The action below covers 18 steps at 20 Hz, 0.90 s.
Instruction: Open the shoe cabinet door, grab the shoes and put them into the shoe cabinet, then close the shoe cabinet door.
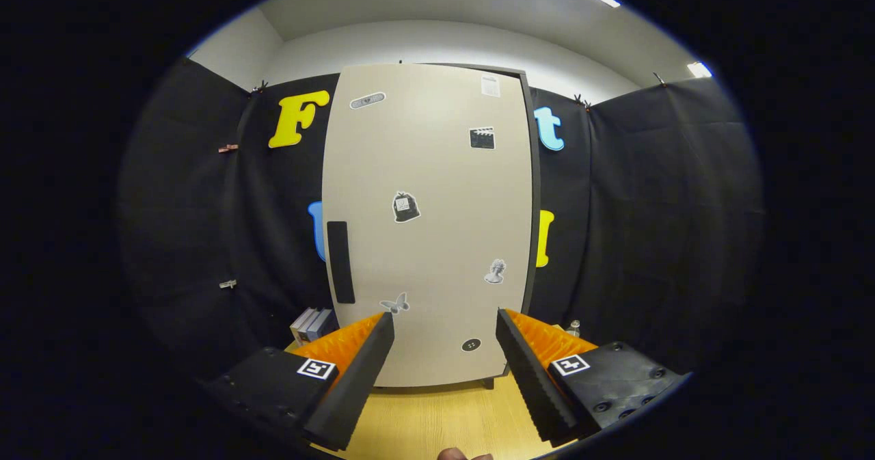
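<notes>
Gripper sat wide open and empty, squared up to the closed cabinet door (handle off left), likely lining up.

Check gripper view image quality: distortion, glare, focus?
Gripper view: strong fisheye bend, the cabinet door bows outward at its edges; ceiling lights blow out to white streaks; door evenly lit, no glare, its stickers sharp; gripper open with jaws spread ahead of the door, holding nothing, crisp too; wooden table well lit.
</notes>
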{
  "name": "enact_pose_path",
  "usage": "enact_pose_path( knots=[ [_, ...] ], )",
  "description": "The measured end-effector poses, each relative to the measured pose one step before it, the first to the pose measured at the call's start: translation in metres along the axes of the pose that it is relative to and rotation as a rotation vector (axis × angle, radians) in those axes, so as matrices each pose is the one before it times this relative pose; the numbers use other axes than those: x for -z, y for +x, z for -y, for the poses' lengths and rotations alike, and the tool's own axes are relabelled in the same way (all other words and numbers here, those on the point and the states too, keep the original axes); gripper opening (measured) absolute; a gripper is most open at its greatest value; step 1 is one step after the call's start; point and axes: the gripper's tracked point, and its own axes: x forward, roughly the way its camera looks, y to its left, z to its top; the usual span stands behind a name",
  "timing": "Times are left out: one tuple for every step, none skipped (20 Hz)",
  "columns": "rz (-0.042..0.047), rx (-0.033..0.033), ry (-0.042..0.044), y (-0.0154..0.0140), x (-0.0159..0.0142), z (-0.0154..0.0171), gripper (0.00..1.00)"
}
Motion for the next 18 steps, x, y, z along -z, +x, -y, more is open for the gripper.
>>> enact_pose_path(
  knots=[
    [0.00509, 0.00266, 0.00214, -0.00004, -0.00136, 0.00032, 0.99],
    [0.00246, 0.00215, 0.00056, 0.00077, 0.00637, 0.00004, 0.98],
    [0.00114, 0.00196, 0.00099, -0.00048, 0.00029, 0.00037, 0.98],
    [-0.00022, 0.00263, 0.00072, 0.00009, 0.00107, -0.00012, 0.99],
    [-0.00391, -0.00293, -0.00221, 0.00115, 0.00107, -0.00077, 0.98],
    [-0.0076, -0.00245, -0.00537, 0.00044, -0.00409, -0.00041, 0.98],
    [-0.00524, 0.00141, -0.00356, 0.00075, 0.0013, -0.00053, 0.99],
    [-0.00211, -0.00379, 0.00243, 0.00073, 0.00107, -0.00051, 0.99],
    [0.00141, -0.0012, 0.00395, -0.00021, 0.00045, -0.00084, 0.99],
    [0.00075, -0.00209, -0.0019, 0.00031, -0.0001, -0.00134, 0.99],
    [0.00336, 0.0007, -0.00526, -0.00023, -0.00137, -0.00038, 0.99],
    [0.00156, -0.00093, -0.00393, 0.00057, -0.00025, -0.00048, 0.98],
    [0.00386, -0.00258, 0.00043, -0.0004, -0.00097, -0.00084, 0.99],
    [0.00393, 0.00186, 0.00156, -0.00009, -0.00149, 0.0007, 0.99],
    [0.0031, 0.00097, 0.0001, -0.00019, -0.00139, 0.00015, 0.98],
    [0.00472, 0.00306, 0.00056, -0.00011, -0.0007, 0.00059, 0.98],
    [0.00163, 0.00096, 0.00254, 0.00012, -0.0005, 0.00031, 0.98],
    [-0.00087, -0.00283, 0.00398, 0.00093, -0.00039, 0.0001, 0.98]
  ],
)
